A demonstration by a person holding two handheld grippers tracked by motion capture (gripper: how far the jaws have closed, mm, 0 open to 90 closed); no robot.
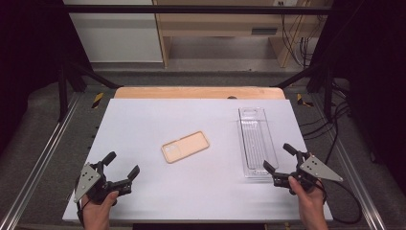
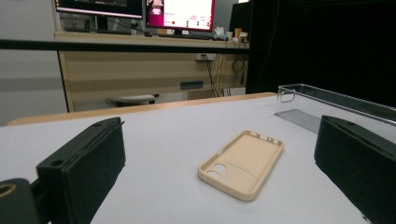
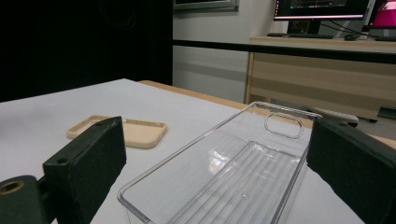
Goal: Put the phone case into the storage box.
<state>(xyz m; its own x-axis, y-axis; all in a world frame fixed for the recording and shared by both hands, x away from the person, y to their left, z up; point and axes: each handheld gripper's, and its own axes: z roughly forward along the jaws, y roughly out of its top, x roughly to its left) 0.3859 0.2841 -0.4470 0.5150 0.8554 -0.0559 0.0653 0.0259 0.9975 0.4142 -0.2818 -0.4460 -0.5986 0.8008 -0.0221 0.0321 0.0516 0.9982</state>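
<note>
A beige phone case [image 1: 186, 146] lies flat near the middle of the white table [image 1: 143, 120], its camera cut-out toward the near left. In the left gripper view the phone case [image 2: 243, 163] sits ahead between the jaws. A clear plastic tray [image 1: 256, 141] lies lengthwise at the right. My left gripper [image 1: 122, 164] rests open at the near left, nothing between its jaws. My right gripper [image 1: 279, 157] stands open at the tray's near end. The right gripper view shows the tray [image 3: 233, 172] just ahead and the phone case [image 3: 121, 130] beyond at the left.
Black frame bars [image 1: 191, 8] cross overhead and slant down at both sides. Cables [image 1: 335, 120] trail off the table's right edge. A wooden desk [image 2: 154, 70] with monitors stands beyond the table's far edge.
</note>
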